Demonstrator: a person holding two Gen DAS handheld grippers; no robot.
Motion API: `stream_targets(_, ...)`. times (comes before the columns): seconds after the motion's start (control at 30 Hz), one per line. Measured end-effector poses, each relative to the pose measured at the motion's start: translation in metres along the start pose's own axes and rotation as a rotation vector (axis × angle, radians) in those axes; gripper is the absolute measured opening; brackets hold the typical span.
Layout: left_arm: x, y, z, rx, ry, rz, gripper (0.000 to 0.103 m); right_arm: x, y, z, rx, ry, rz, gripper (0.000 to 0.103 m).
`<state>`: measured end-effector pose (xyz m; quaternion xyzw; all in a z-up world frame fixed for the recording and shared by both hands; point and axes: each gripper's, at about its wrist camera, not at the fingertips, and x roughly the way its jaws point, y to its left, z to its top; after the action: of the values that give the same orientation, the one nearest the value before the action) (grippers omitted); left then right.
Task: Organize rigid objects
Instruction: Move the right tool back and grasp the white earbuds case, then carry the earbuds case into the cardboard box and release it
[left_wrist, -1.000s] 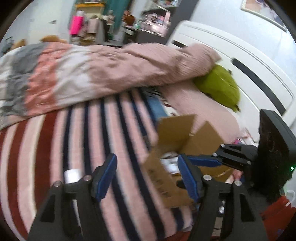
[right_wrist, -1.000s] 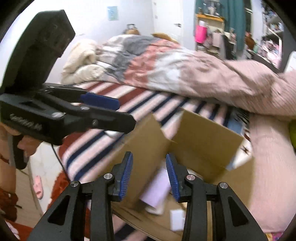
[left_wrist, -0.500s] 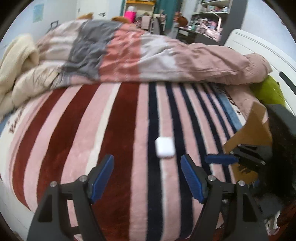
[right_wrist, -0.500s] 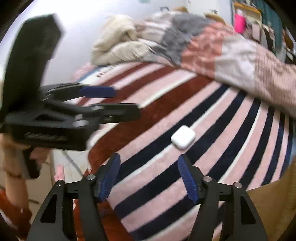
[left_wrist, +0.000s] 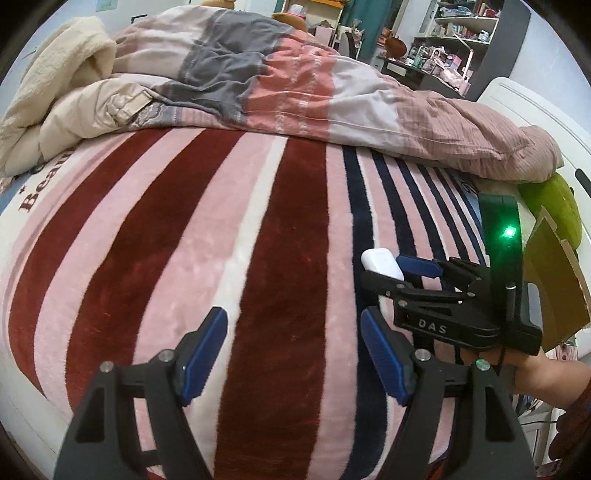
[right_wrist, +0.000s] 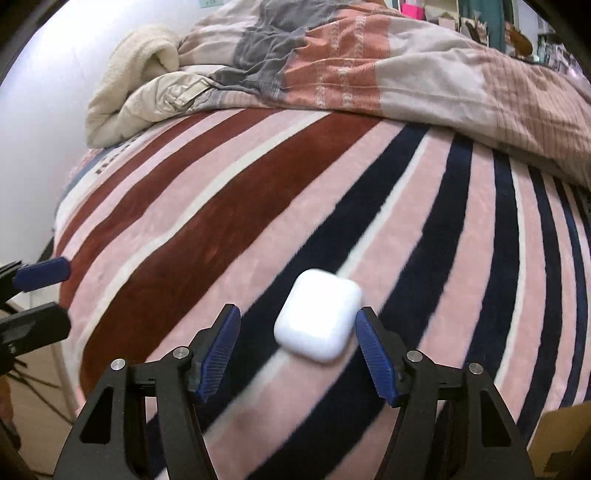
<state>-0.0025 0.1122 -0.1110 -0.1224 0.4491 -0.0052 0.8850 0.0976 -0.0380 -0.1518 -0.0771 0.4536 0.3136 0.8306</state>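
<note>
A second before, both tools hung over the cardboard box (left_wrist: 554, 280); by this moment both had swung out over the striped blanket (left_wrist: 221, 229) on the bed. The white earbud case (right_wrist: 318, 320) lay on that blanket, between the right tool's (right_wrist: 297, 350) blue pads, nearer the pad at 3 o'clock and untouched by either so far as could be seen. Those jaws, wider than a second earlier, were closing slightly around the case. The left tool (left_wrist: 291, 354) stood apart over bare blanket, holding nothing, with the case at its 1 o'clock. The box edge sat at 3 o'clock in the left view. The pick-up looked imminent, the box its likely destination.
</note>
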Motion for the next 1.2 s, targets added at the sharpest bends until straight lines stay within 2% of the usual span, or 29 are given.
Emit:
stream_targets(0.07,0.0,0.002,0.002,-0.004,0.0,0.0,0.072,0.005,0.003,0.002,-0.011,-0.008,-0.018,0.05)
stream_targets(0.2,-0.002,0.003,0.003,-0.008,-0.005,-0.005,0.072,0.02,0.009,0.005,-0.05,0.014,-0.055,0.039)
stream_targets(0.37,-0.005,-0.001,0.005,-0.008,0.002,-0.018,0.072,0.017,0.015,0.003,-0.117,-0.014,-0.077,0.039)
stream_targets(0.4,-0.007,-0.003,0.007,-0.009,0.002,-0.029,0.072,0.012,0.016,0.001,-0.129,-0.015,-0.053,0.039)
stream_targets(0.53,-0.019,-0.024,0.017,-0.007,-0.01,-0.142,0.072,-0.021,0.021,-0.003,-0.161,-0.038,0.036,0.039)
stream_targets(0.63,-0.029,-0.053,0.025,0.015,-0.019,-0.222,0.071,-0.061,0.024,-0.006,-0.186,-0.072,0.111,0.039)
stream_targets(0.73,-0.038,-0.087,0.034,0.038,-0.012,-0.337,0.059,-0.107,0.025,-0.013,-0.227,-0.124,0.168,0.039)
stream_targets(0.8,-0.044,-0.116,0.04,0.082,-0.016,-0.382,0.051,-0.138,0.021,-0.018,-0.247,-0.171,0.184,0.039)
stream_targets(0.97,-0.054,-0.174,0.055,0.16,-0.019,-0.509,0.031,-0.201,-0.01,-0.028,-0.219,-0.281,0.16,0.039)
stream_targets(1.07,-0.053,-0.214,0.062,0.227,-0.012,-0.53,0.031,-0.226,-0.039,-0.033,-0.177,-0.317,0.135,0.039)
stream_targets(1.2,-0.035,-0.264,0.067,0.299,0.037,-0.549,0.031,-0.246,-0.076,-0.043,-0.126,-0.326,0.091,0.039)
